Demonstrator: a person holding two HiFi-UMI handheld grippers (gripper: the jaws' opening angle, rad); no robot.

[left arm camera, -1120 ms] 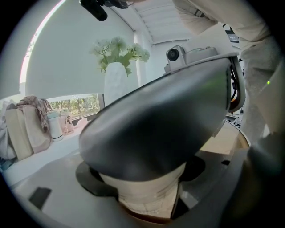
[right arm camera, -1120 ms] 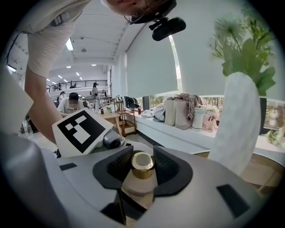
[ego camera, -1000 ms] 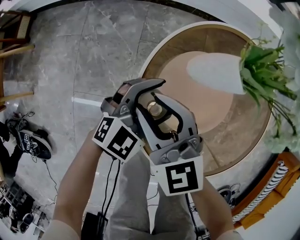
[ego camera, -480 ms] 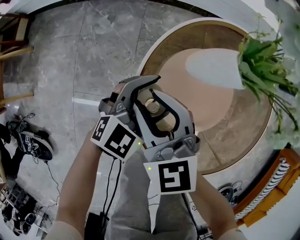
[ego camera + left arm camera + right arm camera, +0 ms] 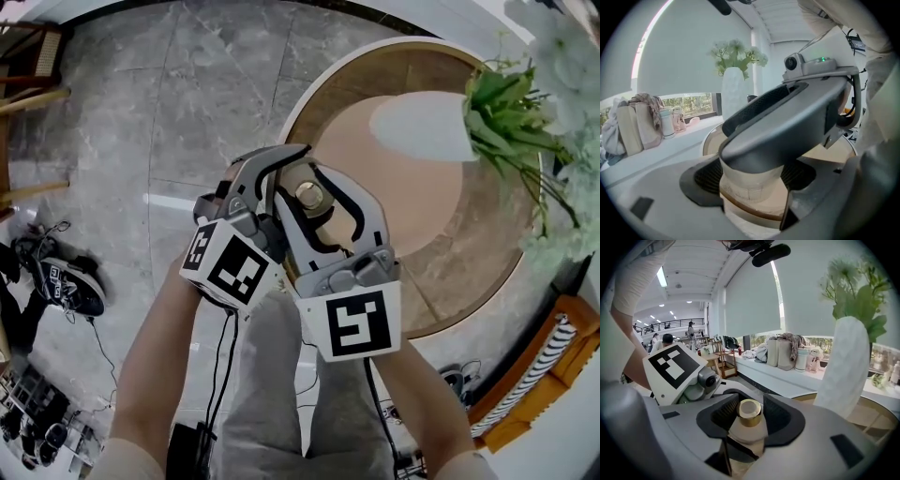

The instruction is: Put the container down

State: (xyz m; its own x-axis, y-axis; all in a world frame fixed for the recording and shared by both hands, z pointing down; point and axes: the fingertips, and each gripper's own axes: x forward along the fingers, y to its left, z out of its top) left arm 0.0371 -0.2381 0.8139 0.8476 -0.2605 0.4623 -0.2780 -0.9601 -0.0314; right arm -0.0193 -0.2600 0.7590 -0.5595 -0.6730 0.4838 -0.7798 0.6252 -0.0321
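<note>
The container (image 5: pixel 309 195) is a small white bottle with a gold cap, held in the air over the near edge of the round wooden table (image 5: pixel 450 234). My left gripper (image 5: pixel 281 178) is shut on its white body (image 5: pixel 750 187), with the ribbed pads pressing both sides. My right gripper (image 5: pixel 323 202) reaches over it from the right. Its jaws have just been opening, and the gold cap (image 5: pixel 750 412) stands between the pads (image 5: pixel 780 416) with slight gaps. In the left gripper view one jaw of the right gripper crosses above the bottle and hides its top.
A white vase (image 5: pixel 422 127) with green and white flowers (image 5: pixel 511 122) stands on the table's inner disc. Grey stone floor lies to the left, with shoes (image 5: pixel 66 286) and cables. An orange bench (image 5: pixel 544 375) is at the lower right, and a wooden chair (image 5: pixel 28 56) at the upper left.
The right gripper's jaws stand a little wider around the cap than before. The left gripper has rolled slightly. Both hands and the bottle stay in nearly the same place.
</note>
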